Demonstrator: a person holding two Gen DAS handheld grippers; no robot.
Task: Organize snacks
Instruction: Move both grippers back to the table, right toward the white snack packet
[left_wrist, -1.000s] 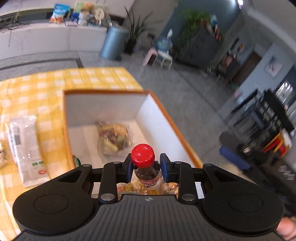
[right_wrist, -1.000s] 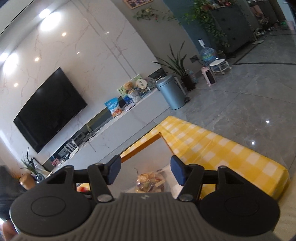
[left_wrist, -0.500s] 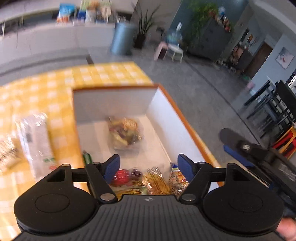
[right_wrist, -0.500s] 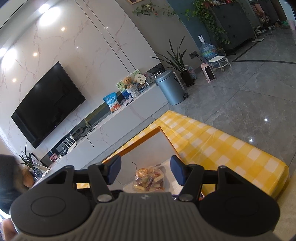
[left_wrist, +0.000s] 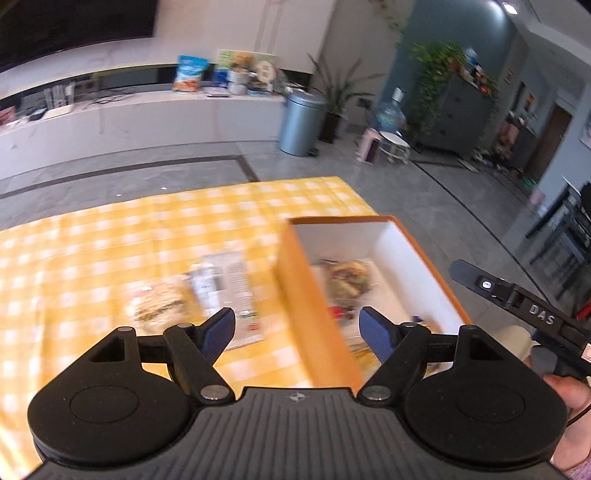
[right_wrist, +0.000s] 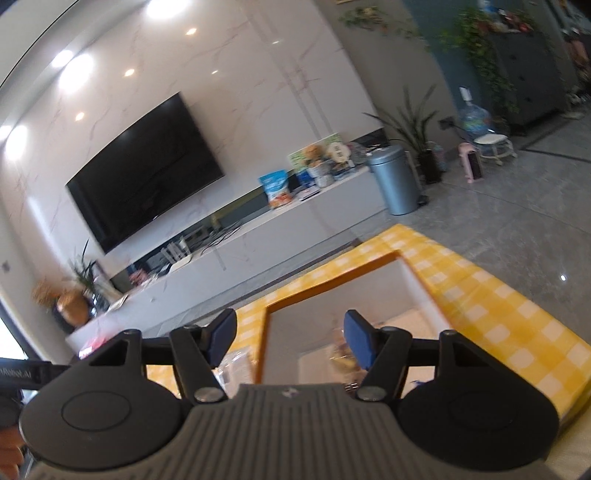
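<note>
Claws first: my left claw (left_wrist: 296, 329) stands wide and holds nothing, hovering above the near left wall of the box (left_wrist: 309, 295), with one fingertip over the worktop (left_wrist: 92, 243) and the other over the box interior. My right claw (right_wrist: 290, 341) is wide and holds nothing too, poised over the same box (right_wrist: 332, 284) from the other side.

Inside the box I can make out a clear bag of mixed snacks (left_wrist: 349, 277) toward the far end and, closer in, something red (left_wrist: 338, 312) among more wrappers, though the blur keeps me from naming them. Just outside the box's left wall, on the yellow checked cloth, lie two loose items: a flat white packet (left_wrist: 231, 291) and, beside it, a clear round bag of pale snacks (left_wrist: 159, 304).

I judge I am between placements, with the left claw free for a new pickup. The next move calls for swinging left and down to the white packet, the nearer of the two, closing on its thin edge without sliding it, then lifting it clear of the orange wall into the box.
</note>
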